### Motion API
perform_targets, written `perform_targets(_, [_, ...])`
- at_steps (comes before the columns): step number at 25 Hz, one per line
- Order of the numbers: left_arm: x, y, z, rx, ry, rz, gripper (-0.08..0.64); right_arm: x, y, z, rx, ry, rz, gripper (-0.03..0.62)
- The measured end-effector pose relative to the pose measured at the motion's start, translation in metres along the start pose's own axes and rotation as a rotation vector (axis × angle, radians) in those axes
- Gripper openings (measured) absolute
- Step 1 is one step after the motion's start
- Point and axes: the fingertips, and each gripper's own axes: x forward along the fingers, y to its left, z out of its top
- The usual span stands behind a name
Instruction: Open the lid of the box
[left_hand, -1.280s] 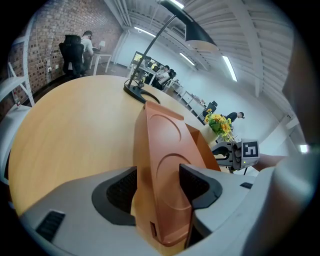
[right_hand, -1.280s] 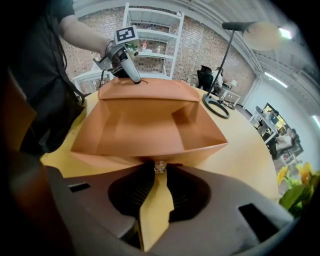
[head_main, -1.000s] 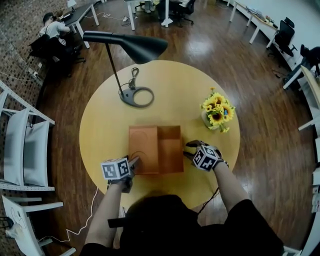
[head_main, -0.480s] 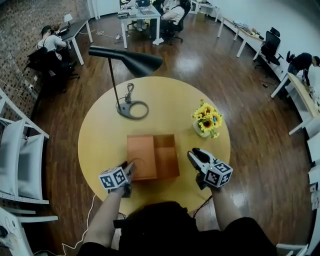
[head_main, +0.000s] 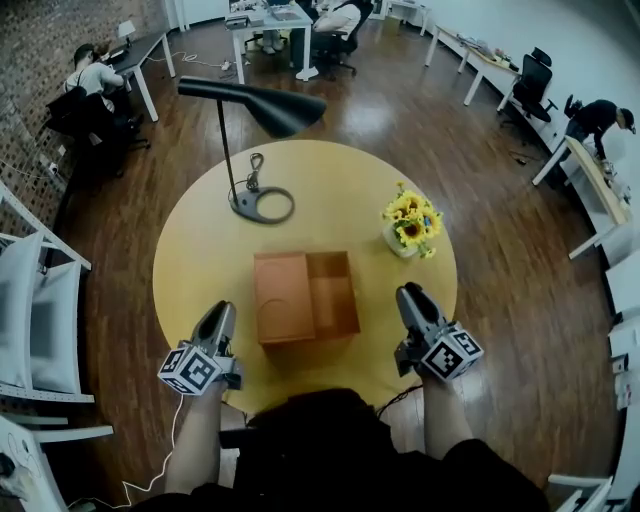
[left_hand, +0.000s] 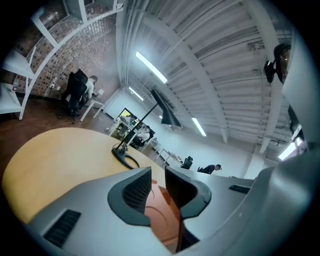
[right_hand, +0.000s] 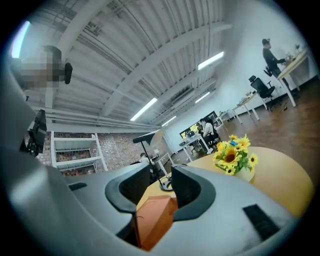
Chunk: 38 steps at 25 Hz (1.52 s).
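Note:
The brown box stands open in the middle of the round table, its lid lying flat to the left of the tray. Left of the box and nearer the table's front edge, my left gripper is closing; its jaws are down to a narrow gap with nothing between them. Past its tips the box shows, apart from them. My right gripper hovers right of the box, clear of it, its jaws slightly apart and empty, with the box beyond.
A black desk lamp stands at the table's far side, its shade reaching over the rim. A pot of sunflowers sits at the right. White chairs stand left of the table; people sit at far desks.
Both grippers have drawn back from the box toward the table's front edge. The left jaws have narrowed from wide apart to a slim gap. The box has not moved.

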Motion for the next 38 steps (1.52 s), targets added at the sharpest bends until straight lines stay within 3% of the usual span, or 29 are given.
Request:
perform_targets(6, [-0.025, -0.020, 0.049, 0.109, -0.113, -0.017, 0.078, -0.002, 0.006, 0.020, -0.012, -0.100, -0.042, 0.005])
perform_targets(12, [-0.043, -0.042, 0.061, 0.200, -0.106, -0.079, 0.078, -0.011, 0.021, 0.034, -0.006, -0.149, -0.061, 0.003])
perform_targets(26, [-0.044, -0.061, 0.057, 0.223, -0.089, -0.142, 0.069, -0.021, 0.035, 0.021, -0.080, -0.098, -0.073, 0.002])
perform_targets(38, [-0.053, -0.061, 0.059, 0.257, -0.095, -0.115, 0.049, -0.018, 0.046, 0.014, -0.133, -0.061, -0.044, 0.002])
